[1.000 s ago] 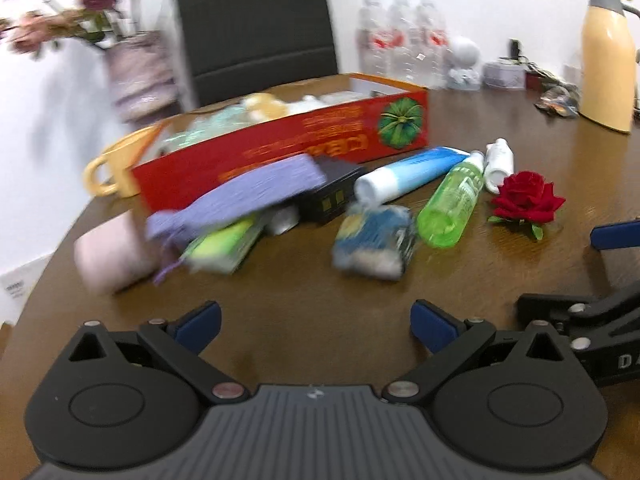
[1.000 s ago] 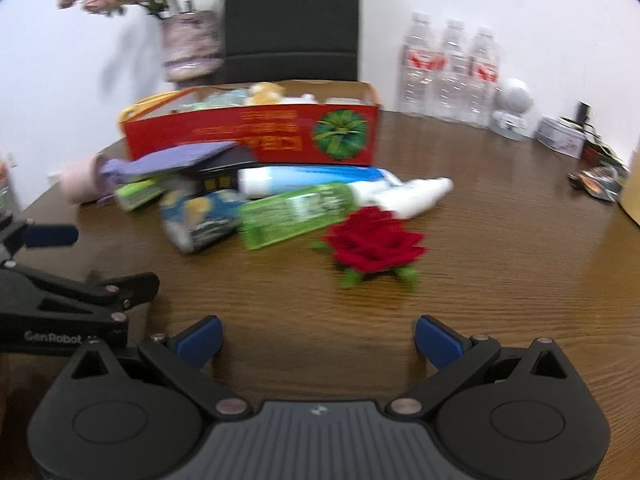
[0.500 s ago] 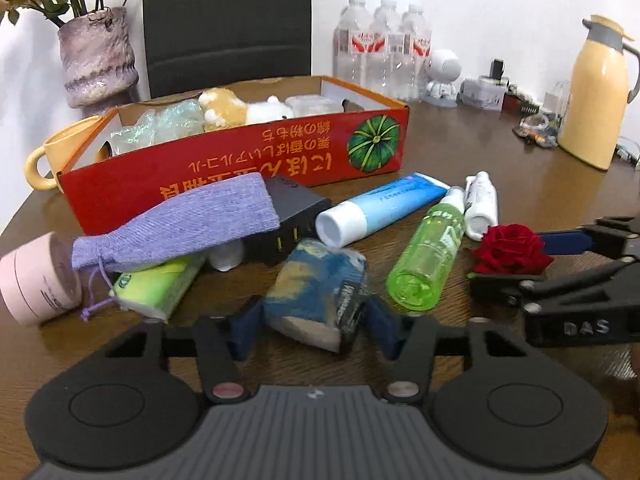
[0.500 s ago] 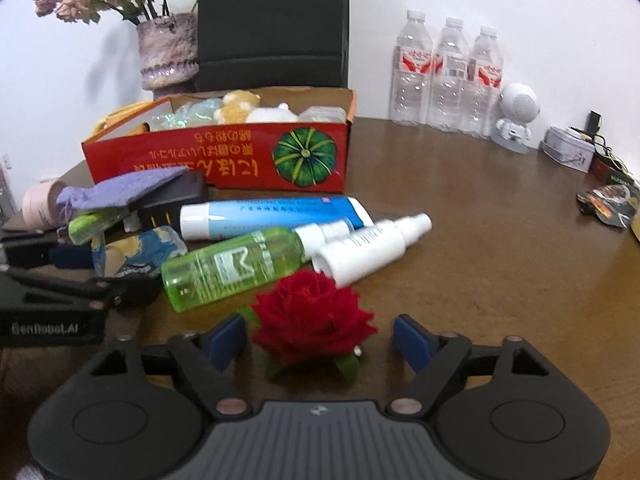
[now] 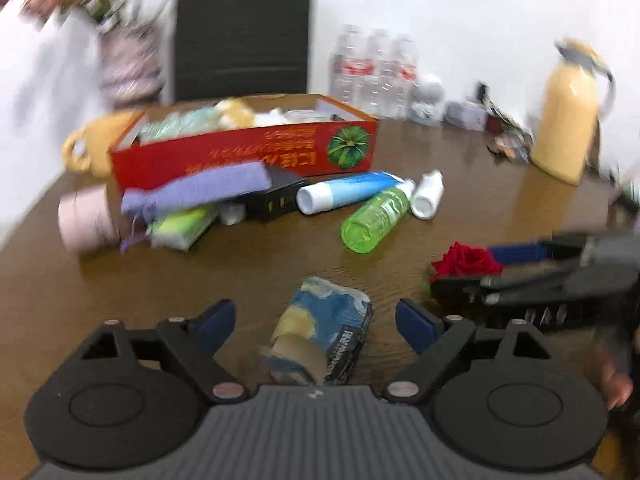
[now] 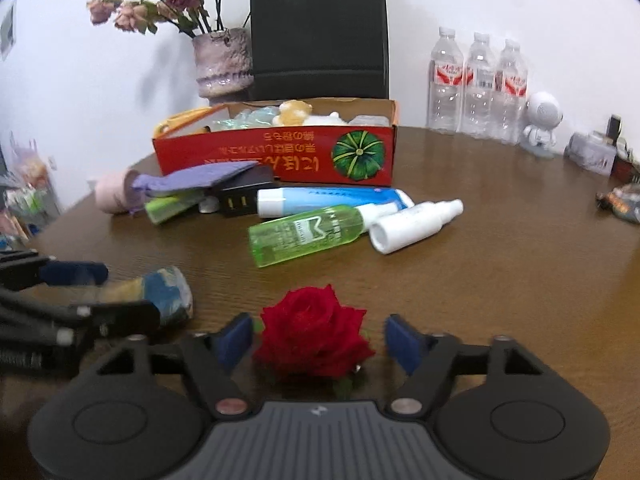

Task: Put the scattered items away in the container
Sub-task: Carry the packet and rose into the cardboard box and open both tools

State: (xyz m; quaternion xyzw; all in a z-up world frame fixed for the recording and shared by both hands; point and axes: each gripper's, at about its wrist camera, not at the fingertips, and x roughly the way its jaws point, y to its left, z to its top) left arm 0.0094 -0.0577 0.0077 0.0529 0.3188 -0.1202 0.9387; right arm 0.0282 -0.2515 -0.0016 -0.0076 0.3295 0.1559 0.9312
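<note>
A red cardboard box [image 5: 240, 156] stands at the back of the table and holds soft toys and packets. In front of it lie a purple pouch [image 5: 208, 192], a blue tube [image 5: 344, 196], a green bottle [image 5: 376, 216] and a white bottle [image 5: 428, 200]. A blue-and-yellow packet [image 5: 320, 332] lies between the jaws of my left gripper [image 5: 314, 318]. The jaws are opening, and there is a gap on each side of the packet. My right gripper [image 6: 319, 338] is shut on a red rose [image 6: 316, 320], away from the pile. The left wrist view shows the rose [image 5: 466, 260] between the right fingers.
A pink roll [image 5: 84, 220], a green pack [image 5: 184, 224] and a black charger [image 5: 276, 196] lie at the left of the pile. A yellow mug [image 5: 92, 148], a vase [image 6: 224, 60], a black bag [image 6: 320, 36], water bottles [image 6: 476, 84] and a yellow jug [image 5: 568, 116] line the back.
Both grippers closed on their items and drew back from the pile toward me, taking the packet and the rose along. The left jaws have since widened off the packet.
</note>
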